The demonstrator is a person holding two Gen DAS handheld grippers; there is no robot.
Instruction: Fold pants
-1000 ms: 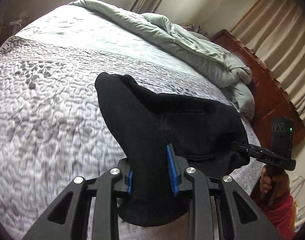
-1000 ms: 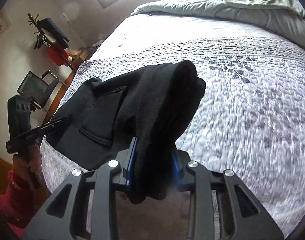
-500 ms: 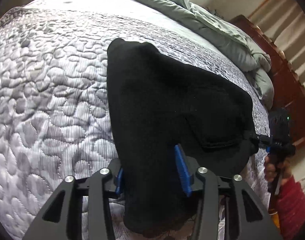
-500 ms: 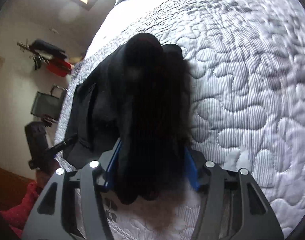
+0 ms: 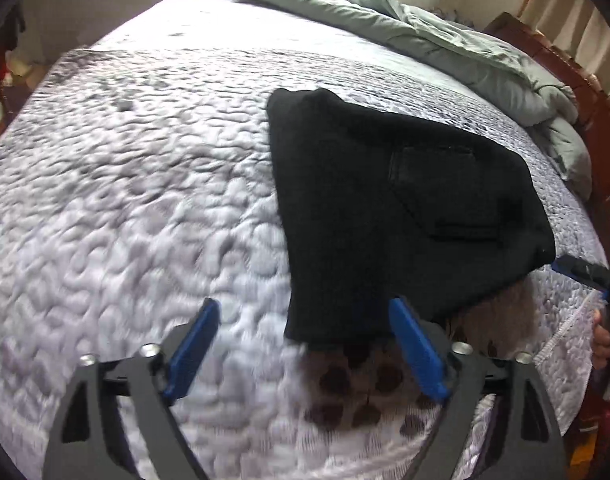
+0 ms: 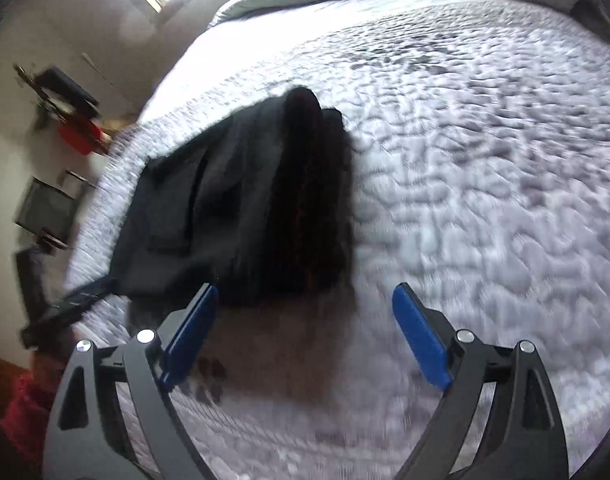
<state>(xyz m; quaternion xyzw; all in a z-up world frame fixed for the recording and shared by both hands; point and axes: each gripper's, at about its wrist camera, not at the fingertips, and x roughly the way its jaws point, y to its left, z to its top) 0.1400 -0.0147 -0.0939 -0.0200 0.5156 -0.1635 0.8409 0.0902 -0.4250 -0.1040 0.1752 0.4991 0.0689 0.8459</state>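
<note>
Lying folded on the quilted bedspread [image 5: 137, 208], the black pants [image 5: 385, 208] are seen near the bed's close edge, a back pocket [image 5: 437, 192] facing up. The left gripper [image 5: 305, 344] is spread wide, its jaws having just been opening; the pants' near hem sits between the blue fingers [image 5: 417, 348] but is not pressed, so the cloth is judged released to settle flat. The right gripper [image 6: 305, 328] is likewise wide apart after just opening, with the other end of the pants [image 6: 257, 208] just ahead of its left finger, nothing pinched. Both ends appear let go together so the fold stays square. A green duvet [image 5: 445, 40] is bunched at the far side, well apart.
</note>
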